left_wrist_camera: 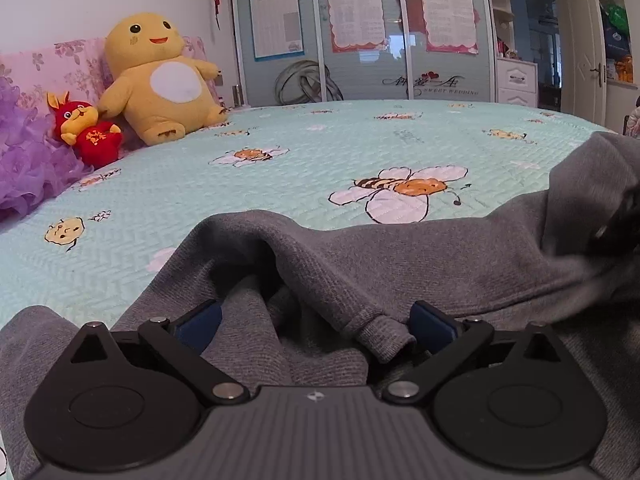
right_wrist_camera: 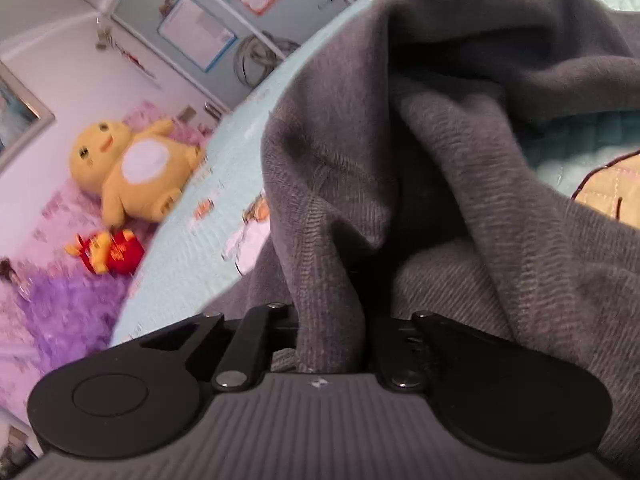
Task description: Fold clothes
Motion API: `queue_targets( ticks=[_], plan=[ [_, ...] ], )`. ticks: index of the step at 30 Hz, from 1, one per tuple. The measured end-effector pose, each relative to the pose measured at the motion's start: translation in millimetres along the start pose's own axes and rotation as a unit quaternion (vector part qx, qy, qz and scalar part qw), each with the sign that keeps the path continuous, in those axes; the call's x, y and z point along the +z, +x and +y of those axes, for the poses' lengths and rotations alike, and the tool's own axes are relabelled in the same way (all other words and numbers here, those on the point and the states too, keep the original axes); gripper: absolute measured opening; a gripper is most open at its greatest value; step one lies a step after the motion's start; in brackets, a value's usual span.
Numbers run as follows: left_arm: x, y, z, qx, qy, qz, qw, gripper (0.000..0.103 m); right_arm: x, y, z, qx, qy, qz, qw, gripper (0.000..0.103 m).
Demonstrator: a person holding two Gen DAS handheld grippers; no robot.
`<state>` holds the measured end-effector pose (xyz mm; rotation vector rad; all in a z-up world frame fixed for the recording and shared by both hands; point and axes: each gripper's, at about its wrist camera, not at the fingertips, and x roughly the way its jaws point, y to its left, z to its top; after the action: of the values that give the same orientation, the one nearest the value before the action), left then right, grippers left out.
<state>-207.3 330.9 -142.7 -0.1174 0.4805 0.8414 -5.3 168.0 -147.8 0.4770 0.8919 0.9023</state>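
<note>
Left wrist: grey garment point(left_wrist_camera: 400, 256) bunched between the open left tool point(left_wrist_camera: 316, 322).

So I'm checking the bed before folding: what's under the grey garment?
Under the grey garment only the bee-print bedspread shows at its edges; anything beneath its middle is covered.

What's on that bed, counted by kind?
Grey garment: 1
Plush toys: 2, a yellow one and a small red one
Purple frilly cushion: 1
Total: 4
</note>
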Motion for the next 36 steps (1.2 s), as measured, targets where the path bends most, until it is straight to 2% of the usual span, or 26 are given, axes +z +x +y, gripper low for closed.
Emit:
queue_targets(
  ticks=[4, 7, 10, 11, 13, 22, 32, 36],
  plan=[
    [0.7, -5.2, 4.4, -0.009, -0.017, -0.016, 0.9997, 0.103, 2.9, -38.5, 18.6, -0.016, -0.068, -0.081, 0.994, 0.005],
    [1.2, -6.1, 4.1, -0.009, -0.019, -0.019, 0.9996, 0.103, -1.9, -59.4, 21.2, -0.051, -0.103, -0.111, 0.987, 0.005],
    [1.0, -6.6, 2.7, -0.009, -0.017, -0.021, 0.9996, 0.103, -25.2, -58.3, 7.7, -0.092, -0.130, -0.082, 0.984, 0.005],
    [1.2, -6.9, 2.9, -0.009, -0.018, -0.021, 0.9996, 0.103, -33.7, -56.2, -1.8, -0.097, -0.119, -0.067, 0.986, 0.005],
    [1.3, -6.8, 4.0, -0.010, -0.021, -0.020, 0.9995, 0.103, -37.2, -61.4, -7.4, -0.092, -0.102, -0.067, 0.988, 0.005],
    [1.6, -7.1, 2.6, -0.013, -0.019, -0.019, 0.9995, 0.103, -50.2, -81.3, 2.4, -0.096, -0.139, -0.065, 0.983, 0.005],
    [2.5, -5.9, 0.9, -0.006, -0.012, -0.004, 0.9999, 0.103, -54.3, -80.1, -8.3, -0.103, -0.153, -0.046, 0.982, 0.009],
    [0.6, -20.2, 3.4, 0.015, -0.018, -0.013, 0.9996, 0.103, -53.1, -80.4, -11.9, -0.090, -0.145, -0.045, 0.984, 0.010]
  ],
)
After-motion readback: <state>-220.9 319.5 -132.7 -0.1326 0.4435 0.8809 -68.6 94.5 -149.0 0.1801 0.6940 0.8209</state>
